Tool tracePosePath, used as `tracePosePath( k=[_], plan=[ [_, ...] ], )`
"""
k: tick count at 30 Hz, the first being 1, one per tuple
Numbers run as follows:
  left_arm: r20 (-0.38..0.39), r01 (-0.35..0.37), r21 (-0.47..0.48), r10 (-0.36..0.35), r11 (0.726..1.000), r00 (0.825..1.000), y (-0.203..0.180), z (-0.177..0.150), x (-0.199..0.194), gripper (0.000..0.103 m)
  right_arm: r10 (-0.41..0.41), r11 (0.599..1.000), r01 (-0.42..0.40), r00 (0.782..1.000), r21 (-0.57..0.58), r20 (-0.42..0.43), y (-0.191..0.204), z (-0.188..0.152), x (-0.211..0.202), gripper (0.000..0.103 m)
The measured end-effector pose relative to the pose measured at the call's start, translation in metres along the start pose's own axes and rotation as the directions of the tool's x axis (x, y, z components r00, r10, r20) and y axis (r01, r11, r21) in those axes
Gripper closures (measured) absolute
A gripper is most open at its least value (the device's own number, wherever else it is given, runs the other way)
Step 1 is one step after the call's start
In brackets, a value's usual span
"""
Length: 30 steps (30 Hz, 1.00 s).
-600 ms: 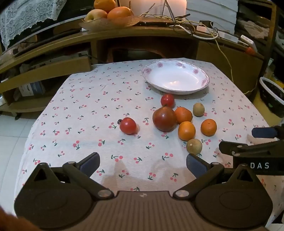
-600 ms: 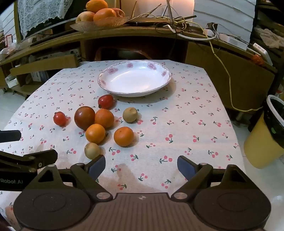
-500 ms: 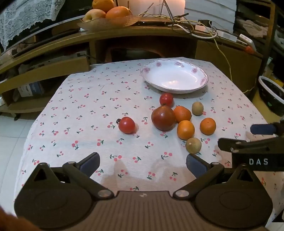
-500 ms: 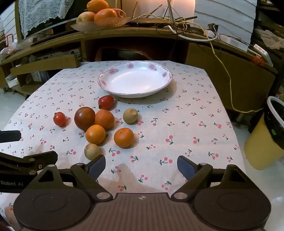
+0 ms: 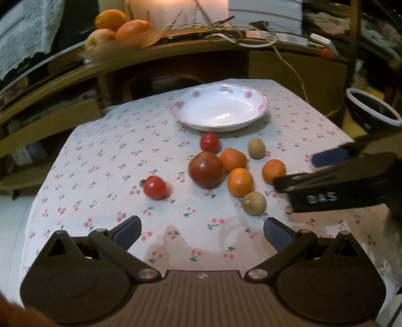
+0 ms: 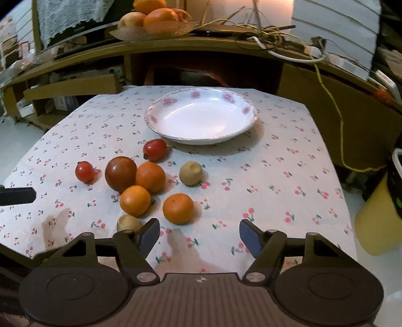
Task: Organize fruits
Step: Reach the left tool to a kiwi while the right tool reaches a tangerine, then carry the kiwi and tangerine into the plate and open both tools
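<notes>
A white floral plate (image 5: 221, 110) (image 6: 201, 118) sits empty at the far side of the cherry-print tablecloth. In front of it lie several fruits: a large dark red fruit (image 5: 206, 169) (image 6: 120, 173), two small red ones (image 5: 155, 187) (image 5: 209, 142), three oranges (image 5: 240, 182) (image 6: 178, 208) and two brownish kiwis (image 5: 254, 203) (image 6: 191, 173). My left gripper (image 5: 201, 232) is open and empty, short of the fruits. My right gripper (image 6: 199, 236) is open and empty, just behind the nearest orange; its left finger partly hides a kiwi (image 6: 127, 223).
A wooden sideboard (image 6: 226, 50) behind the table carries a bowl of other fruit (image 6: 153, 20) and tangled cables. A yellow bin (image 6: 379, 216) stands right of the table. The right gripper's side shows in the left wrist view (image 5: 346, 181).
Both grippers have moved forward toward the fruits. The right gripper has come closer to the nearest orange and reaches further into the left view. Nothing was picked up.
</notes>
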State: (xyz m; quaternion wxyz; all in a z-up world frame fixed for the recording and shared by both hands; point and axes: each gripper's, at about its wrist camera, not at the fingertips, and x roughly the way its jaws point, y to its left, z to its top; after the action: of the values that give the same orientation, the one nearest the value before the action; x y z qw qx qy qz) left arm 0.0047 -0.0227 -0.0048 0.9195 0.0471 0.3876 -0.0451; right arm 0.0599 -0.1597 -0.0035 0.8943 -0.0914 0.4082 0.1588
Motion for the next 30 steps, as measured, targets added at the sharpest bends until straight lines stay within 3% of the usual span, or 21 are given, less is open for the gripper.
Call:
tracePosePath(
  k=[7,10,12,14,17,24,30],
  plan=[
    [0.048,0.048,0.071,-0.052,0.996,0.998,-0.014,0.004,0.006,0.000,0.058,0.997,-0.059,0.998,-0.041,-0.040,-0.002,0.007,0.020,0.044],
    [0.051,0.082,0.086,-0.087,0.993,0.995,-0.019,0.006,0.010,0.006,0.070,0.995,-0.074,0.996,-0.069,-0.047,-0.002,0.010,0.026,0.051],
    [0.037,0.099,0.093,-0.103,0.991,0.994,-0.022,0.007,0.015,0.010,0.095,0.993,-0.098,0.994,-0.068,-0.053,-0.003,0.014,0.027,0.064],
    [0.020,0.123,0.091,-0.125,0.988,0.992,-0.025,0.007,0.020,0.026,0.105,0.992,-0.109,0.993,-0.060,-0.059,-0.006,0.016,0.027,0.072],
    [-0.015,0.168,0.060,-0.167,0.984,0.986,-0.024,0.009,0.029,0.044,0.117,0.992,-0.120,0.991,-0.046,-0.065,-0.012,0.016,0.026,0.073],
    [-0.029,0.197,0.043,-0.195,0.980,0.980,-0.026,0.014,0.040,0.055,0.108,0.994,-0.110,0.992,-0.028,-0.066,-0.021,0.013,0.021,0.073],
    [-0.048,0.206,0.055,-0.203,0.977,0.978,-0.028,0.015,0.038,0.072,0.086,0.995,-0.089,0.994,-0.043,-0.064,-0.024,0.008,0.018,0.073]
  ],
)
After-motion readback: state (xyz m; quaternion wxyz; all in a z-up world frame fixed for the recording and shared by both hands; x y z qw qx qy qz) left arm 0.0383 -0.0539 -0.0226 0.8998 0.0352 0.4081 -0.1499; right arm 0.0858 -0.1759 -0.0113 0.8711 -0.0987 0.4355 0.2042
